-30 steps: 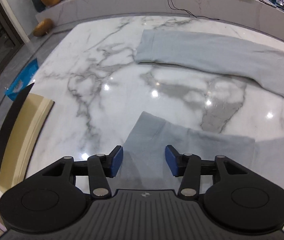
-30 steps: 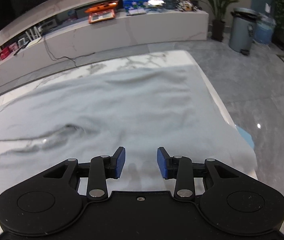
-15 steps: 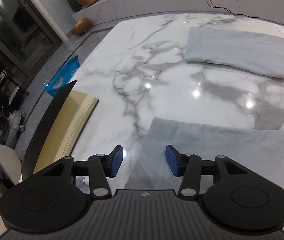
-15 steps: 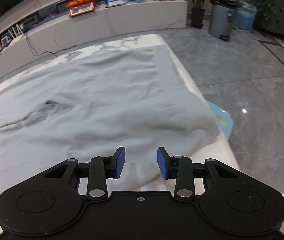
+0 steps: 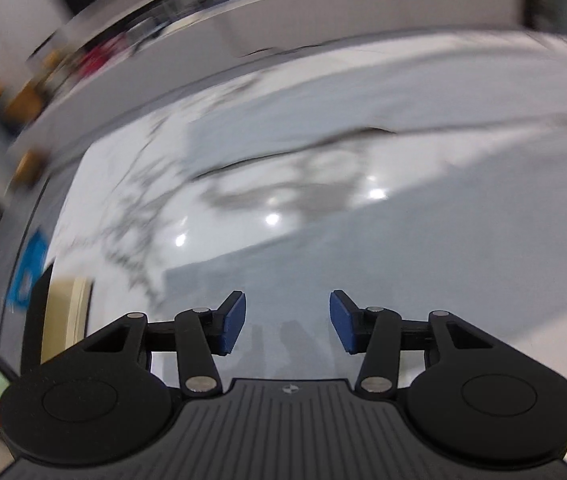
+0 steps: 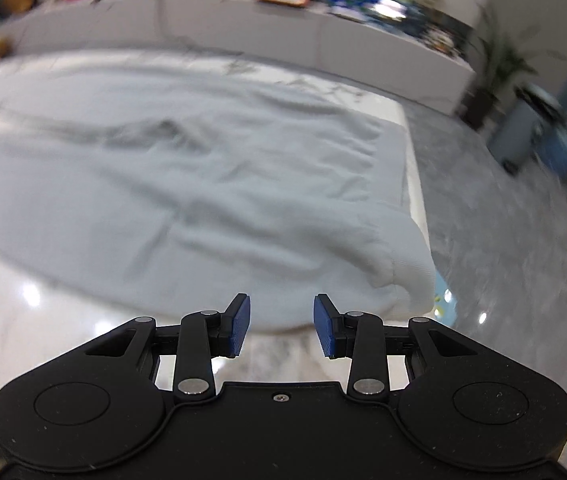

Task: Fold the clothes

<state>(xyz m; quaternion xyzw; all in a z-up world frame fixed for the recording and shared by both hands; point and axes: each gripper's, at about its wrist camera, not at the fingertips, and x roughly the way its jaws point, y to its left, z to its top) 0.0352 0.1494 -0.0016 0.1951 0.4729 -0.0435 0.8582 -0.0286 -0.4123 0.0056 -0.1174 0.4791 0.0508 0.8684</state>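
White marble desk [image 6: 11, 320] carries a pale grey garment [image 6: 203, 168] spread flat, its near corner bunched and drooping over the desk's right edge. Both the left claw [image 5: 286, 322] and right claw [image 6: 281, 326] are spread and pinch nothing, each poised above cloth. Blur makes the hem hard to place; a grab now could catch several layers or drag the overhang off.

1. A glossy white, grey-veined marble surface [image 5: 283, 184] reflects ceiling lights.
2. At 12 o'clock a long, low white ledge [image 6: 211, 20] carries blurred clutter.
3. At 2 o'clock, on grey polished floor tiles [image 6: 503, 240], stand a potted green plant [image 6: 495, 68] and a grey bin [image 6: 523, 136].
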